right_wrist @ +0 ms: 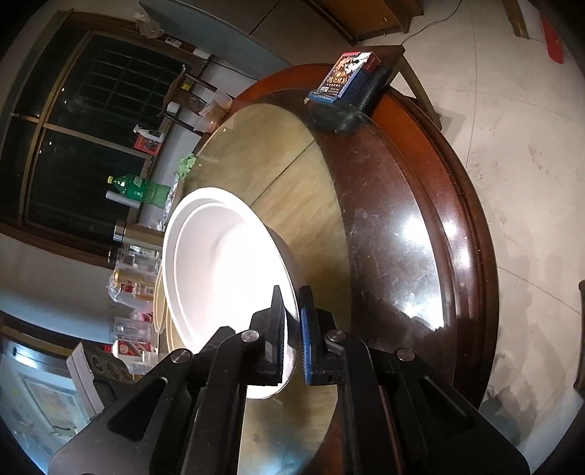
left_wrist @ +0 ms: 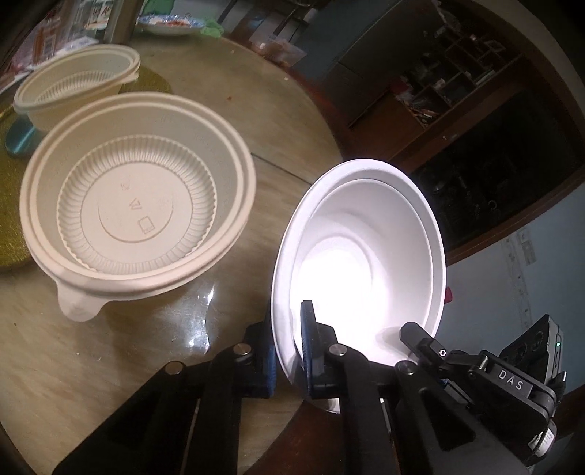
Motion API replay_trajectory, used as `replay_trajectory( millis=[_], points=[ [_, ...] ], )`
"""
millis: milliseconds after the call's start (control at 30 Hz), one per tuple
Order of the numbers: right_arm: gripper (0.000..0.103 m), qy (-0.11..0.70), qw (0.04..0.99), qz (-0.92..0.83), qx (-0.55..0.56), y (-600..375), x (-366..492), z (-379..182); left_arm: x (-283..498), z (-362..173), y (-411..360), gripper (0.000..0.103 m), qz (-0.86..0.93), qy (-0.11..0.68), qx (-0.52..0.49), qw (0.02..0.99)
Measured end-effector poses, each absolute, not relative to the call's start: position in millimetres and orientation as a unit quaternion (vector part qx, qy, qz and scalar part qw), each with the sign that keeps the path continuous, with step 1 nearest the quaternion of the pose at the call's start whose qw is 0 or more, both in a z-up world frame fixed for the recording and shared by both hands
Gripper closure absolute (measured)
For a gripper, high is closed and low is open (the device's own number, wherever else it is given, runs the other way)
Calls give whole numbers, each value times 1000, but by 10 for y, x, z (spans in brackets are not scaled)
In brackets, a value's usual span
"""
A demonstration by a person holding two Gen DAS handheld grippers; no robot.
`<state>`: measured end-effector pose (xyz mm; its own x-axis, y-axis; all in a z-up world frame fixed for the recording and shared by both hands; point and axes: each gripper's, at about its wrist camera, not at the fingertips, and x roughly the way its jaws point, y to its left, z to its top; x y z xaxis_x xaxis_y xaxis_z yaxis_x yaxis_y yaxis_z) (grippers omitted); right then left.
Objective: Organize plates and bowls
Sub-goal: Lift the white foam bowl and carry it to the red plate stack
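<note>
Both tongs, left (left_wrist: 289, 350) and right (right_wrist: 291, 329), pinch opposite rim edges of the white bowl (left_wrist: 365, 234), tilted above the surface (left_wrist: 285, 120) beside stacked cream bowls (left_wrist: 139, 204); likely light, thin, flexible, so gentle rim grip.

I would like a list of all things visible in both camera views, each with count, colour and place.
White bowl: one, white, tilted, gripped at its rim by both grippers.
Cream bowls: two stacks, cream, on the table left of the white bowl.
Table: one, round, brown rim, glass top.
Card box: one, blue and red, at the table's far edge.
Patterned plate: one, white and blue, far side of the table.
Green bottle: one, beyond the table.
Left gripper: black, shut on the rim.
Right gripper: black, shut on the rim.
</note>
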<state>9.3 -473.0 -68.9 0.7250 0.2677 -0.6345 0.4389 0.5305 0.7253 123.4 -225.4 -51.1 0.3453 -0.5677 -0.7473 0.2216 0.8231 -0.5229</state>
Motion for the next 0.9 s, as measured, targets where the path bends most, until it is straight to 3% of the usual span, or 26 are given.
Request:
replay_trajectory(
  millis=[400, 900],
  points=[
    [97, 351, 805, -40, 476, -4586, -81, -518, 1091, -221, -2160, 94, -249, 486, -143, 825],
    [97, 347, 839, 11, 419, -3908, -124, -231, 828, 14, -1485, 94, -212, 449, -165, 852]
  ],
)
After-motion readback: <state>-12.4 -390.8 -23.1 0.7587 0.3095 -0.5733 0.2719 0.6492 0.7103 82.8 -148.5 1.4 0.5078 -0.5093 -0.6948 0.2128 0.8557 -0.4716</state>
